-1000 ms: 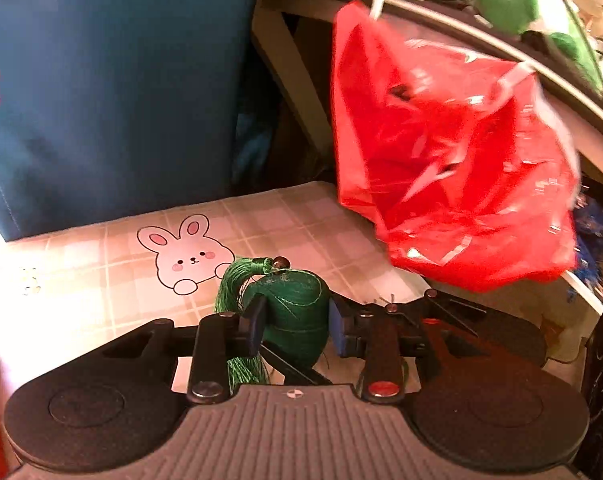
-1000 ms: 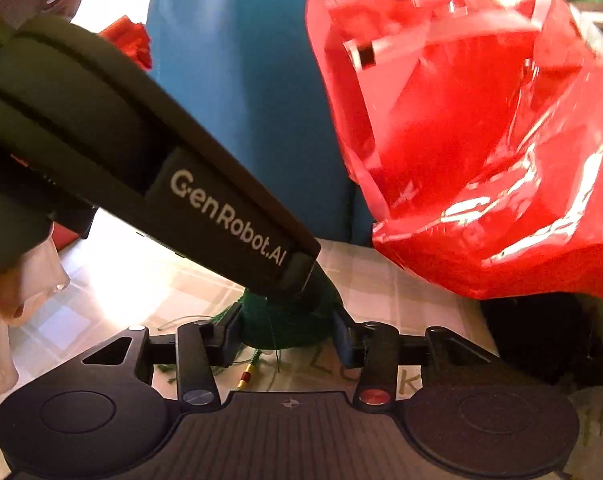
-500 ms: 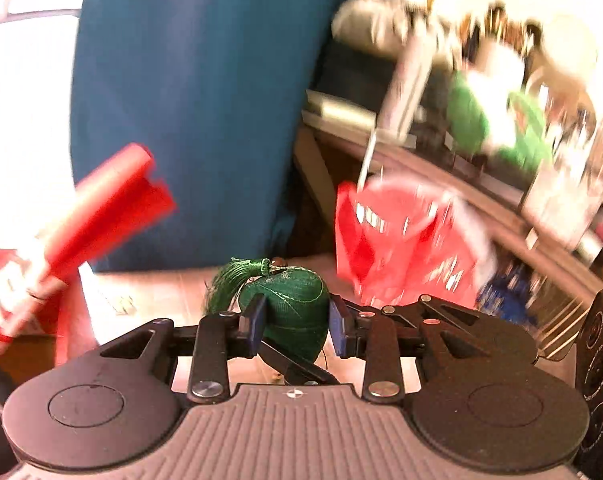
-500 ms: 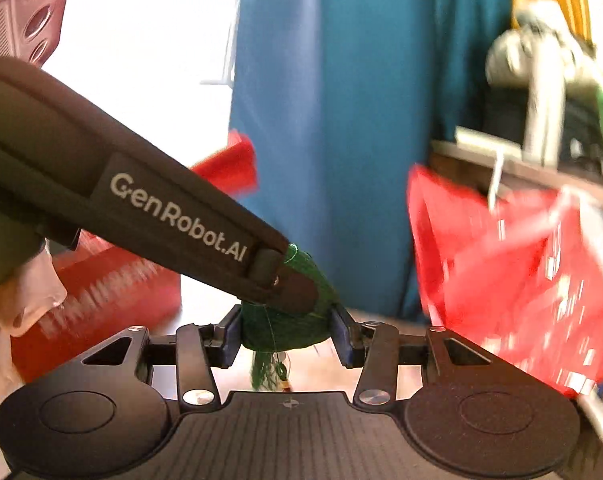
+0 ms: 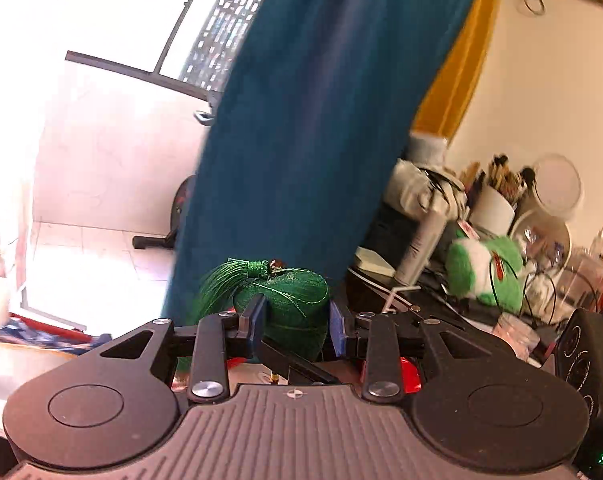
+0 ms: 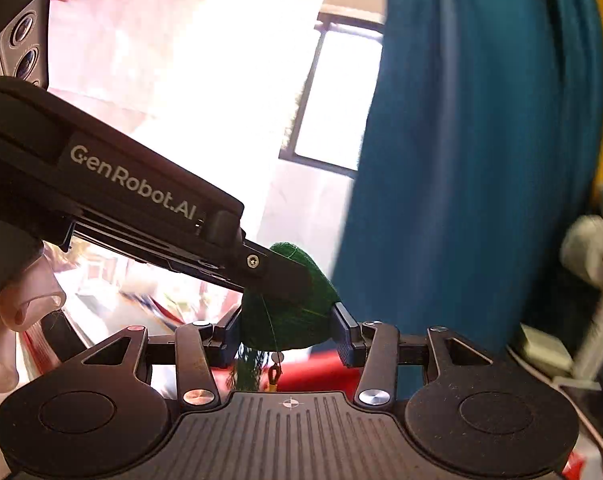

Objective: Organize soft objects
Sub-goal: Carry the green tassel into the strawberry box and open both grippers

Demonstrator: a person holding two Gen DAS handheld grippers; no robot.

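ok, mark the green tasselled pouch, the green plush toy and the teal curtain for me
green tasselled pouch (image 5: pixel 297 304): left wrist view, on its woven body between the claw fingers.
green plush toy (image 5: pixel 471 268): left wrist view, on its green fuzzy side.
teal curtain (image 6: pixel 473 152): right wrist view, mid-fold of the hanging cloth.

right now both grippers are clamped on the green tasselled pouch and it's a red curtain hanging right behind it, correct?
Not quite: the curtain behind it is teal blue, not red, as the left wrist view shows. The rest holds: the left gripper and right gripper are both closed on the green tasselled pouch.
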